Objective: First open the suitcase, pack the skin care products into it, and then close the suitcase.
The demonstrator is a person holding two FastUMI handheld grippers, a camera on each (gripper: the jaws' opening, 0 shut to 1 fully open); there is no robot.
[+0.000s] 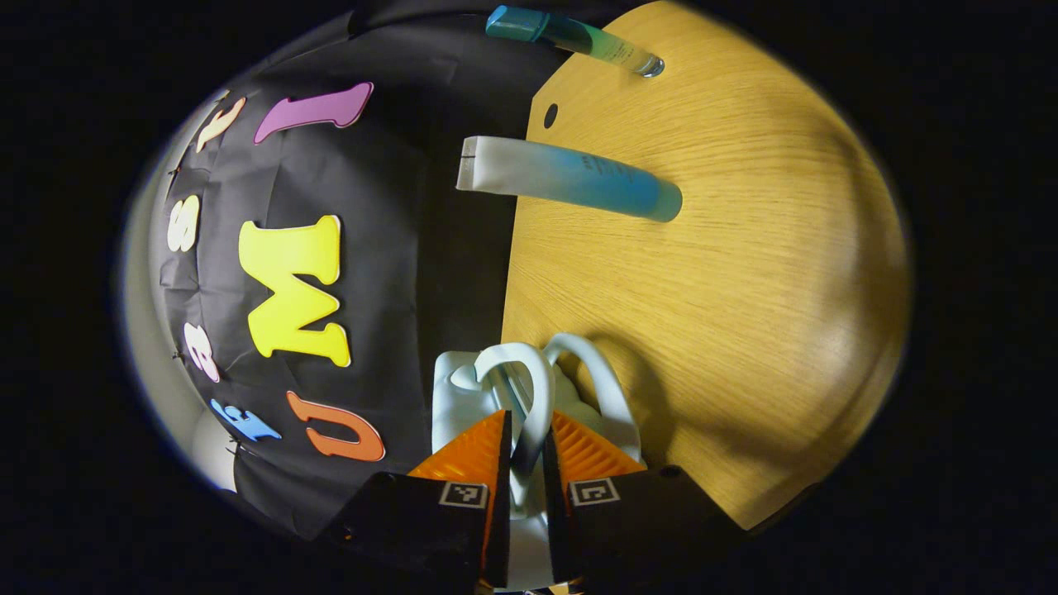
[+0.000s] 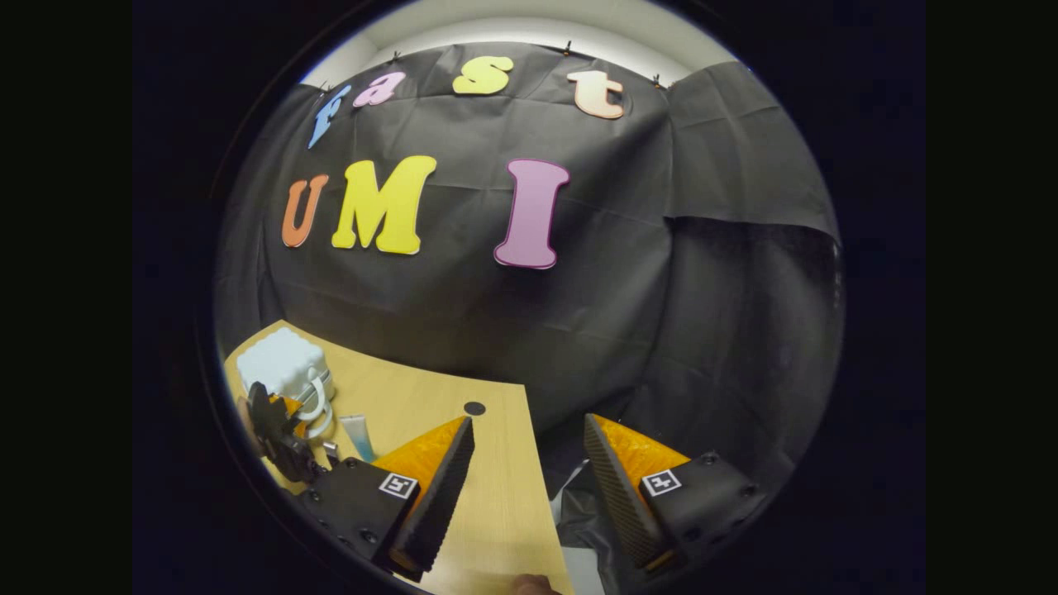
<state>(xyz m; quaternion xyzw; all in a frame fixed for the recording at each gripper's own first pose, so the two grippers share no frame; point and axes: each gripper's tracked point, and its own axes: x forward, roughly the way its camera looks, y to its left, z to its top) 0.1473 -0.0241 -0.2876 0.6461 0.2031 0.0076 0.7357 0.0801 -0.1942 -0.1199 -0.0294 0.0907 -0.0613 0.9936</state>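
Note:
In the left gripper view my left gripper (image 1: 526, 423) is shut on one white loop handle (image 1: 536, 382) of the small white suitcase (image 1: 457, 395); a second loop handle (image 1: 602, 382) stands beside it. Beyond on the wooden table (image 1: 727, 273) lie a white-to-blue tube (image 1: 570, 178) and a teal-capped bottle (image 1: 579, 37). In the right gripper view my right gripper (image 2: 529, 423) hangs open over the table's edge with nothing between its fingers. Far left there, the suitcase (image 2: 281, 362) stands closed, with the left gripper (image 2: 277, 426) at its handles and a tube (image 2: 357, 436) near it.
A small round hole (image 1: 550, 115) marks the tabletop near its back edge, also seen as a hole (image 2: 474, 408) in the right gripper view. The booth's black cloth wall (image 2: 579, 314) hangs right behind the table. Bare wood (image 2: 504, 512) lies under the right gripper.

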